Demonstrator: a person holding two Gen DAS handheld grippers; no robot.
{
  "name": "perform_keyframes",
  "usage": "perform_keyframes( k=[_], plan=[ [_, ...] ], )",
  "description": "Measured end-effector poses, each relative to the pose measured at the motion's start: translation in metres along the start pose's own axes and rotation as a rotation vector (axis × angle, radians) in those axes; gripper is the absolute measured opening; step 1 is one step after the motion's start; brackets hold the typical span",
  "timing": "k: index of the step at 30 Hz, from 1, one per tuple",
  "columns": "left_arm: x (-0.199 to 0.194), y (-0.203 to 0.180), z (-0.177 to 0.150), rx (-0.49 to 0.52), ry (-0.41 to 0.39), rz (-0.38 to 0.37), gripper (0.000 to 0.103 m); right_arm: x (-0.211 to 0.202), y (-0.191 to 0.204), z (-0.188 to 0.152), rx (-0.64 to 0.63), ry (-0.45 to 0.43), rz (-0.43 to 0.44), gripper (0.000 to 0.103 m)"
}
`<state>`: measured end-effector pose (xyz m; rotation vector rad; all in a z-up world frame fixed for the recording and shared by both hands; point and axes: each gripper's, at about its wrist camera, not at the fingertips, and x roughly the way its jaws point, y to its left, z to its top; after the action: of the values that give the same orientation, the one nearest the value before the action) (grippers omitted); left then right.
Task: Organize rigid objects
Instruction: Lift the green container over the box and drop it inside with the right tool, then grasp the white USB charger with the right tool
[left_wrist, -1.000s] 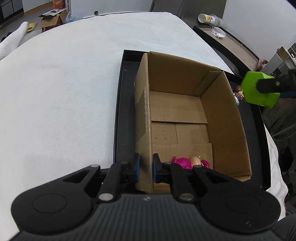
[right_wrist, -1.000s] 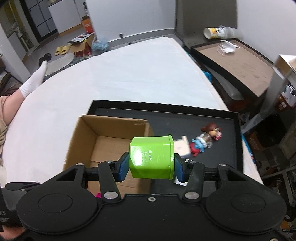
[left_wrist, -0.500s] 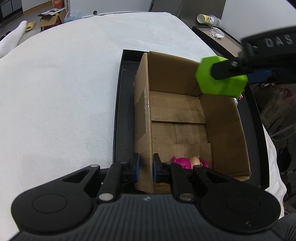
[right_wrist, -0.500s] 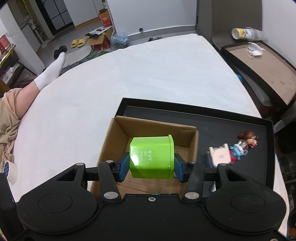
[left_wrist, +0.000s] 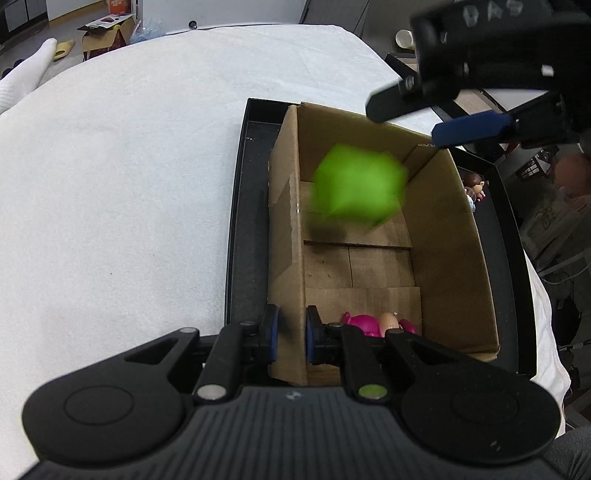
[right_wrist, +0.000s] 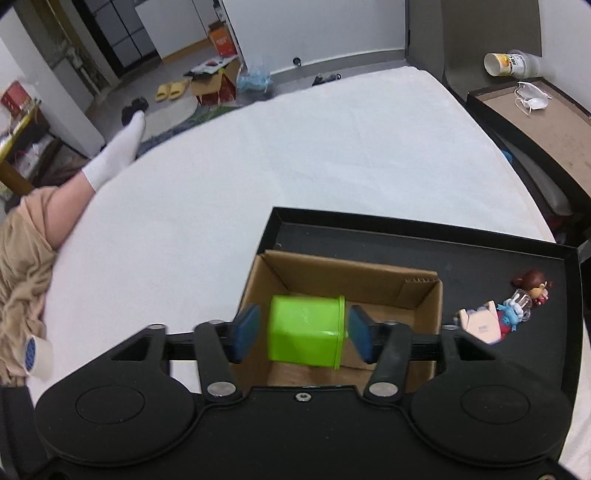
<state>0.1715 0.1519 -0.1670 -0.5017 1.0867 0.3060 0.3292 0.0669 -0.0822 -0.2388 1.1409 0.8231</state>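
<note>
A cardboard box (left_wrist: 447, 258) stands in a black tray (left_wrist: 247, 236) on a white surface. My left gripper (left_wrist: 288, 334) is shut on the box's near left wall. My right gripper (right_wrist: 303, 332) is open above the box, also in the left wrist view (left_wrist: 413, 118). The green container (left_wrist: 356, 184) is blurred in the air inside the box, free of both pads; it also shows in the right wrist view (right_wrist: 304, 330). A pink doll (left_wrist: 369, 323) lies at the box's near end.
Small figurines (right_wrist: 517, 302) and a pale pink item (right_wrist: 478, 323) lie in the tray right of the box (right_wrist: 369, 280). A tape roll (right_wrist: 35, 354) and a person's leg (right_wrist: 92, 173) are at the left. A side table (right_wrist: 535, 122) stands at the right.
My right gripper carried the green container left over the box, then opened; the container has dropped out from between the pads. The left gripper has not moved.
</note>
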Motion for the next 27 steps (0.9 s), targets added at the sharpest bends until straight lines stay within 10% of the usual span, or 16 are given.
perform_keyframes(
  k=[27],
  plan=[
    [0.001, -0.003, 0.001, -0.021, 0.003, 0.031, 0.013, -0.053, -0.066, -0.036, 0.039, -0.07, -0.087, 0.073]
  ],
)
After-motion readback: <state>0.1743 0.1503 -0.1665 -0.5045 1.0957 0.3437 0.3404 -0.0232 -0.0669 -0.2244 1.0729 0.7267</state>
